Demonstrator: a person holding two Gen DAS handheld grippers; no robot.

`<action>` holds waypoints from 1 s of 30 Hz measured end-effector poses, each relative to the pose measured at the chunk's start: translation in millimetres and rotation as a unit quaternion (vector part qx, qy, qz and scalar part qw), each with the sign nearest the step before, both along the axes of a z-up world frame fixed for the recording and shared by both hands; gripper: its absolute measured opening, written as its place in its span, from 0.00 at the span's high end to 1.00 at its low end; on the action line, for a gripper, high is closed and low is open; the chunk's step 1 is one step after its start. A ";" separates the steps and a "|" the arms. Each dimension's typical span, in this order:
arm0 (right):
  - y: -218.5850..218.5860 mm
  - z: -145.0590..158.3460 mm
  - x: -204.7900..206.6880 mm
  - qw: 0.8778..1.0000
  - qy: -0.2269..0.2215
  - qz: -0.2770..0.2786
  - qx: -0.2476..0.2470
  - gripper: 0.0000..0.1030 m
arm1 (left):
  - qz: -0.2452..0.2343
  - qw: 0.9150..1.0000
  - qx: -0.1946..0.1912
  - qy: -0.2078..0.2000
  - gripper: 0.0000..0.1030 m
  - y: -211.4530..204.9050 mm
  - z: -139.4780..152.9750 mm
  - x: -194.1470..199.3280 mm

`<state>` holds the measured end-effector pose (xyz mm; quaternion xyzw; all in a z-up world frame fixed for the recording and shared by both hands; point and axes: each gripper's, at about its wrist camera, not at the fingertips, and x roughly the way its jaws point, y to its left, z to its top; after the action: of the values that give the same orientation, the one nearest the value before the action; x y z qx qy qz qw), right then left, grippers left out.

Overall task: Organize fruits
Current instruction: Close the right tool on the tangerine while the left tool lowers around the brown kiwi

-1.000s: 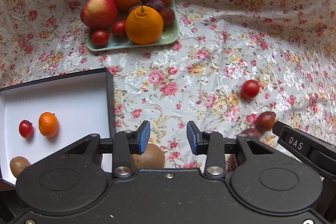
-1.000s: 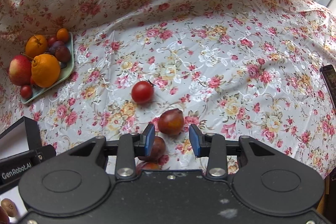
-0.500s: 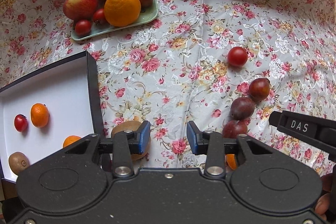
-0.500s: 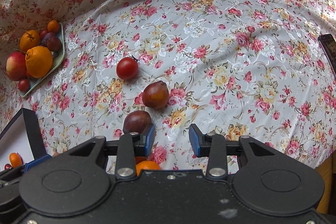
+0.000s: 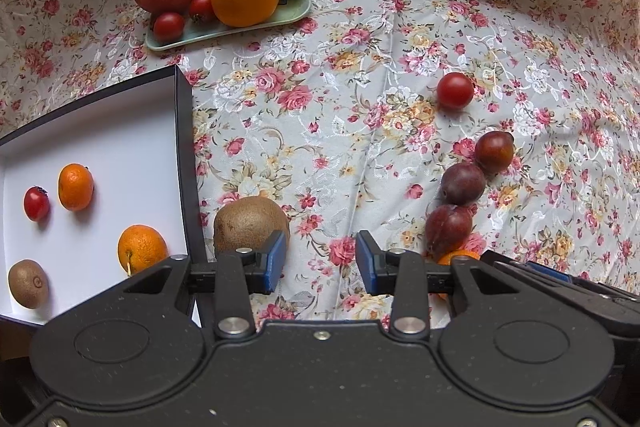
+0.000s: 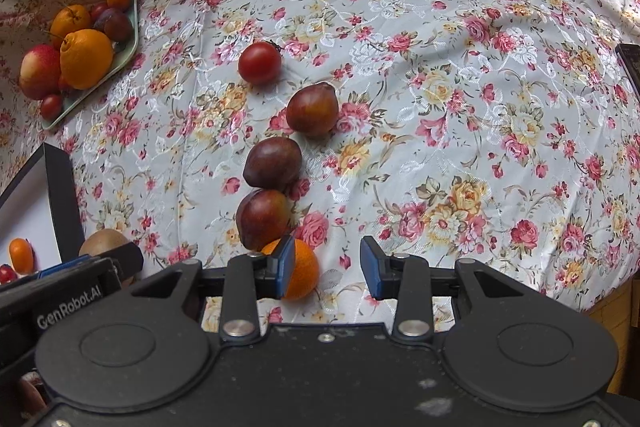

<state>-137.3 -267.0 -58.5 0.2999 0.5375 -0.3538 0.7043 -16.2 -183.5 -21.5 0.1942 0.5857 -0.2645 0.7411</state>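
The left gripper (image 5: 320,261) hangs with fingers spread and empty; a kiwi (image 5: 250,223) lies on the cloth (image 5: 340,115) just beyond its left finger, beside the wall of the box (image 5: 182,163). The right gripper (image 6: 327,273) is spread and empty too, a small orange (image 6: 304,273) against its left finger — off-centre, so not yet framed for a pinch.

Beyond that orange, three plums (image 6: 272,163) and a tomato (image 6: 259,63) run away in a loose line on the cloth, probably laid out for picking one by one. The box already holds two oranges (image 5: 75,187), a tomato and a kiwi — judging by that, the loose fruit goes there. At the far edge a tray (image 5: 298,13) carries a heap of larger fruit.
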 end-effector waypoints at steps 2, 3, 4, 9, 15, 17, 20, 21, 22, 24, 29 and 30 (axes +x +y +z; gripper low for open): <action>2.7 -0.9 0.3 1.000 0.000 0.002 0.000 0.62 | 0.003 1.000 0.001 0.000 0.55 1.7 -0.3 -0.1; 3.9 -1.1 0.5 1.000 0.000 0.002 0.000 0.62 | 0.004 1.000 0.001 0.000 0.55 2.6 -0.8 0.0; 4.8 -1.1 0.8 1.000 0.000 0.003 0.000 0.62 | 0.005 1.000 0.002 0.001 0.55 3.3 -1.3 0.3; 6.8 -2.3 2.5 1.000 -0.002 0.000 0.004 0.62 | 0.010 1.000 0.004 0.003 0.55 6.5 -2.7 2.6; 8.9 -7.8 8.5 1.000 -0.002 -0.005 0.016 0.62 | 0.015 1.000 0.003 0.005 0.55 10.8 -2.2 6.7; 11.5 -11.4 11.9 1.000 0.001 0.000 0.024 0.62 | 0.017 1.000 0.002 0.006 0.55 12.7 -2.0 8.2; 15.4 -17.7 15.8 1.000 0.008 0.004 0.027 0.62 | 0.023 1.000 0.001 0.009 0.55 16.3 -1.8 11.6; 16.6 -18.7 17.0 1.000 0.009 0.006 0.026 0.62 | 0.026 1.000 -0.001 0.011 0.55 17.6 -1.6 12.9; 17.9 -19.4 18.4 1.000 0.010 0.008 0.024 0.62 | 0.028 1.000 -0.002 0.012 0.55 18.8 -1.4 14.0; 20.4 -20.8 21.3 1.000 0.015 0.012 0.016 0.60 | 0.033 0.999 -0.004 0.016 0.55 20.5 -1.2 16.4; 21.9 -31.0 26.5 0.999 0.033 0.010 0.006 0.59 | 0.041 0.999 -0.009 0.025 0.55 24.2 -1.7 21.7; 22.2 -33.4 27.4 0.999 0.037 0.008 0.006 0.59 | 0.042 0.999 -0.010 0.027 0.55 24.7 -2.0 22.5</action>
<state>-109.9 -244.8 -91.9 0.2865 0.5678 -0.3554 0.6849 6.4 -158.8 -23.5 0.1549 0.6108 -0.2437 0.7372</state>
